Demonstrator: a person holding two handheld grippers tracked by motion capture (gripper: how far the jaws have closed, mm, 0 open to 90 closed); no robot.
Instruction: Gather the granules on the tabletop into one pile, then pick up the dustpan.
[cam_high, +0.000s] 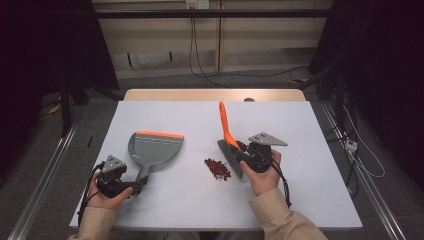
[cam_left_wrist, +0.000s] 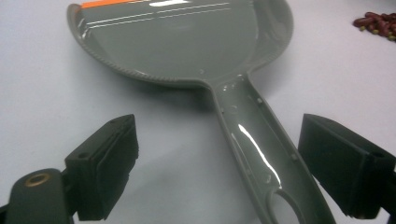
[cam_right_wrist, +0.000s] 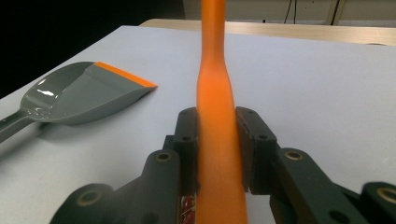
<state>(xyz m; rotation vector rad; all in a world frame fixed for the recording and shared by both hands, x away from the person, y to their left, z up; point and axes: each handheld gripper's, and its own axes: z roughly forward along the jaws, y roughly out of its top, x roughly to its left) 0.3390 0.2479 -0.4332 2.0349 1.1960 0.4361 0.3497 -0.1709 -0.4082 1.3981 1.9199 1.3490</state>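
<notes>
A person sits at a pale surface (cam_high: 300, 200) with a tool in each hand. The right tool (cam_high: 243, 154) is clenched on the orange handle of a small brush (cam_high: 226, 131). In the right tool's own view the handle rises between the jaws and runs out of frame at top and bottom, so the brush's bristles are hidden there. From above, the brush's long axis runs away from the person, handle tip pointing to the far edge, dark bristles low beside a small heap of red bits (cam_high: 218, 169).

The left tool (cam_left_wrist: 217, 168) is released, its jaws standing either side of the handle of a grey dustpan (cam_left_wrist: 187, 42) without pressing it. The dustpan lies flat, handle toward the person, orange lip pointing away. Its handle end is cut off at the frame's bottom.
</notes>
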